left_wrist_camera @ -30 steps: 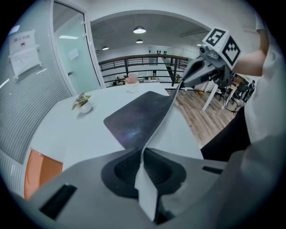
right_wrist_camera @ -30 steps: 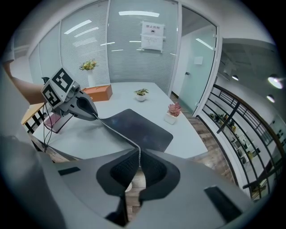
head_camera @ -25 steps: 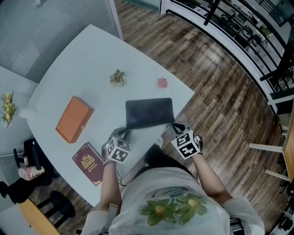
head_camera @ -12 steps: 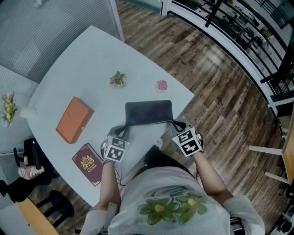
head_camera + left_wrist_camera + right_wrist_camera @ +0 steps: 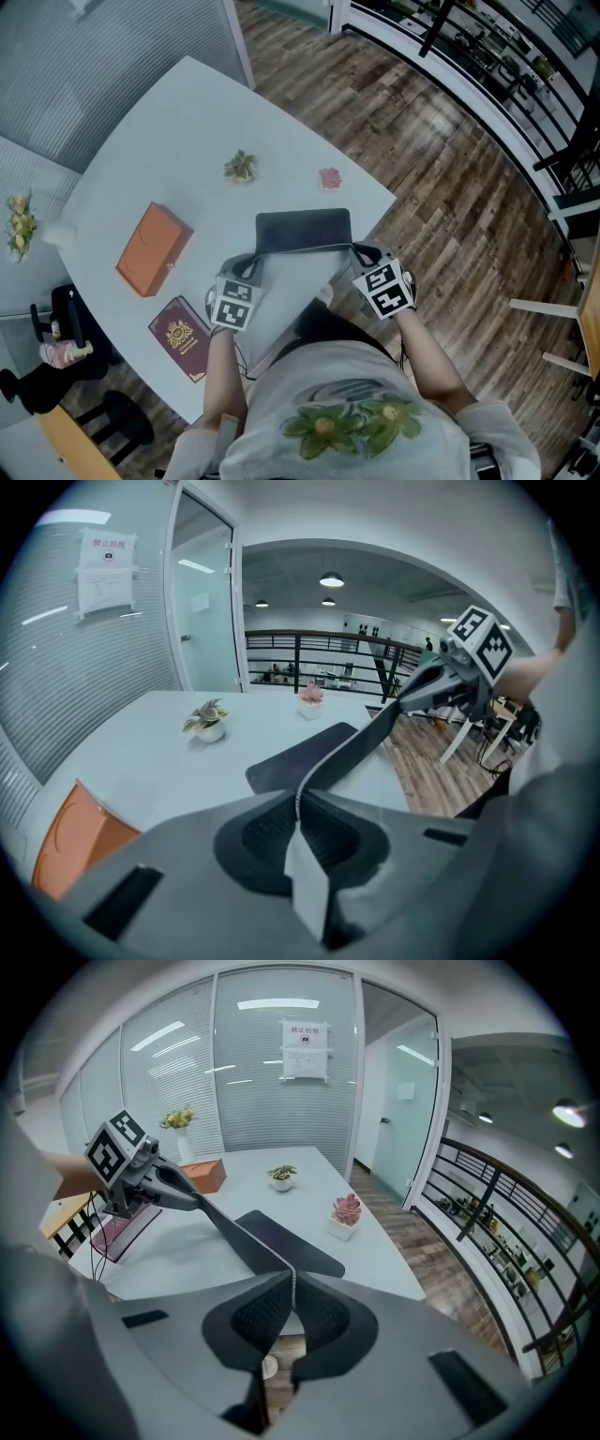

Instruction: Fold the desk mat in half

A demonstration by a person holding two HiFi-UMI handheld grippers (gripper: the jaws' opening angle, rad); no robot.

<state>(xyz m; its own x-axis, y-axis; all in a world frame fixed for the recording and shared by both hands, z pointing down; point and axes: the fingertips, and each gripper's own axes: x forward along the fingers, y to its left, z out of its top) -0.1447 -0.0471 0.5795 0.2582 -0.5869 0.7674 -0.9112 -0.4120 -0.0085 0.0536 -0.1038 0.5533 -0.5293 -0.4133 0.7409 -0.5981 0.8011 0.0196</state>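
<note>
Table [image 5: 187,112] space is seen whole only in the head view, where the dark desk mat [image 5: 303,231] lies near the edge closest to the person. Its long axis is set left to right across that view, and its far long edge is turned towards the two small plants.

That the near long edge is raised off the table can be read only in the gripper views. In them the far part of the mat is seen lying flat, while the near strip is stretched in the air between the two tools.

The left hand-held gripper [image 5: 298,803] is clamped on the near left corner, with the thin mat edge pinched between its closed pads. The right hand-held gripper [image 5: 292,1288] is clamped likewise on the near right corner.

An orange box [image 5: 150,246] and a maroon book [image 5: 180,336] are shown at the left in the head view, well apart from the mat. A small leafy potted plant [image 5: 240,166] and a pink succulent [image 5: 328,178] stand beyond the far edge.
</note>
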